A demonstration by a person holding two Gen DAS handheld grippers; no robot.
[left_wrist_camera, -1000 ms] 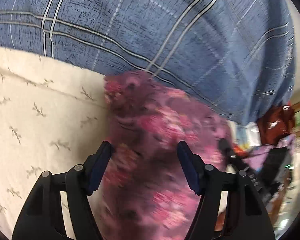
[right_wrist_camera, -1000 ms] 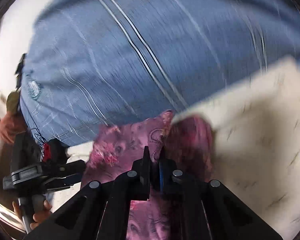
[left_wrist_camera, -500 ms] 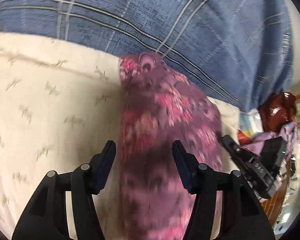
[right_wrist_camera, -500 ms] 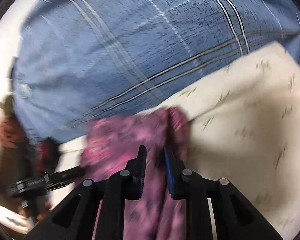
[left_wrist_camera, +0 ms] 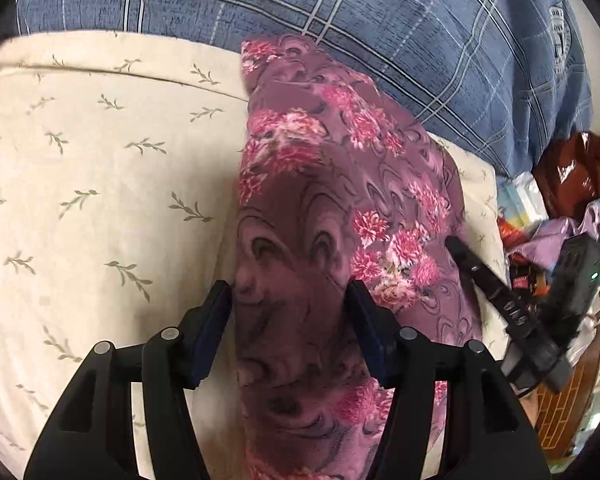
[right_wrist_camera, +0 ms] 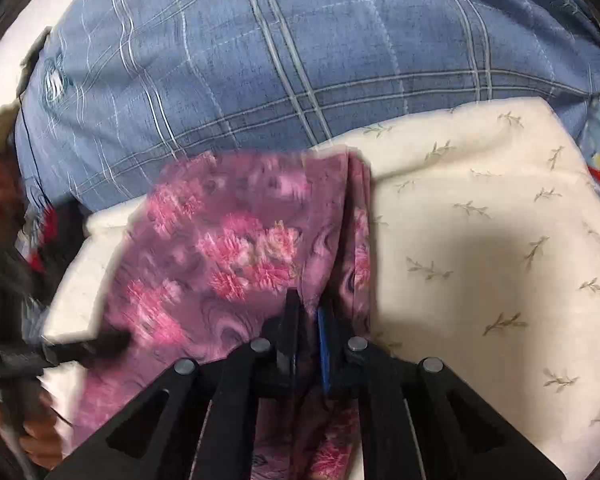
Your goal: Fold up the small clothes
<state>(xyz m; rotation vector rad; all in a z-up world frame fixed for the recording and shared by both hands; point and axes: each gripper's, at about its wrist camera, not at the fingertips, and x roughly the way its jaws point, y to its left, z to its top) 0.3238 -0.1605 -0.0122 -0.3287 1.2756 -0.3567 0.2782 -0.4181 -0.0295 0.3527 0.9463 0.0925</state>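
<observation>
The right gripper (right_wrist_camera: 309, 312) has its jaws clenched on a fold of the purple floral garment (right_wrist_camera: 236, 256), thin, soft cloth with pink blooms, while the left gripper (left_wrist_camera: 288, 316) hangs with jaws spread wide, the garment (left_wrist_camera: 324, 208) passing between them. The garment lies as a long, rumpled strip on a cream cushion (left_wrist_camera: 100, 184) sprigged with green twigs, its far end against the person's blue plaid shirt (left_wrist_camera: 400, 36). Only the left view shows the clutter (left_wrist_camera: 568, 184) beyond the cushion's right edge — the right view is blurred at its left, where the left gripper (right_wrist_camera: 80, 348) is a dark smear.
</observation>
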